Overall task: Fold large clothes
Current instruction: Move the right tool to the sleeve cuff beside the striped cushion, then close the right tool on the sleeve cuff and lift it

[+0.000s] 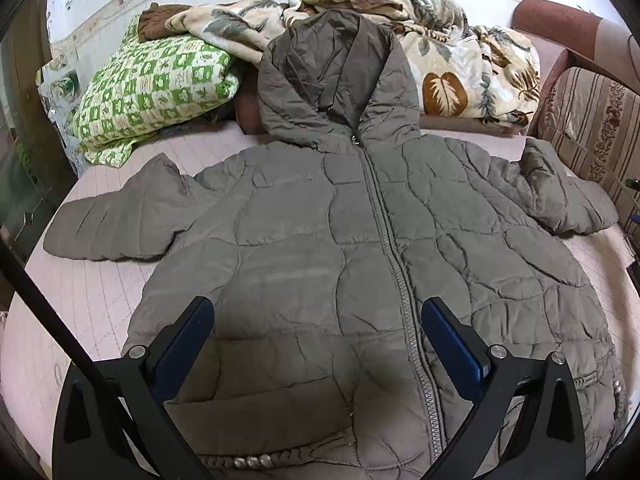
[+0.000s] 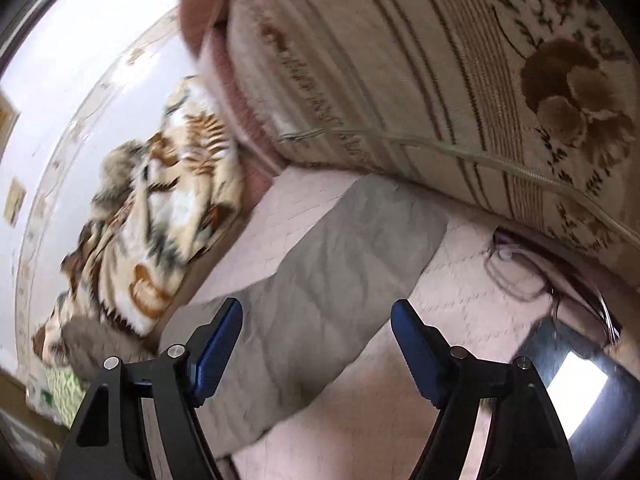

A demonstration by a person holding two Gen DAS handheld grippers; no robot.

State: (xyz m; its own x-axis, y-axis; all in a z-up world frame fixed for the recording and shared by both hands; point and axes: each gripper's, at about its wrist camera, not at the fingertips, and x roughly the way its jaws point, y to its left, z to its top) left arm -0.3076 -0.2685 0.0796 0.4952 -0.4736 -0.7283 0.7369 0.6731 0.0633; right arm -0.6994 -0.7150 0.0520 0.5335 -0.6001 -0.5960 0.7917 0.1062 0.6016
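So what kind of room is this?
Probably a bedroom or living room at home: a grey puffy jacket lies on a bed or sofa-bed, with a green checked pillow and a leaf-print blanket behind it.

In the right wrist view we see everything smeared by motion blur: the leaf-print blanket at far left and a pair of glasses at right show only soft outlines. A dark glossy object at near right is cut off by the edge, and we cannot tell what it is. In the left wrist view the grey jacket loses its near hem below the frame. Its hood covers part of the blanket behind it. Clutter at far left is too small to identify.
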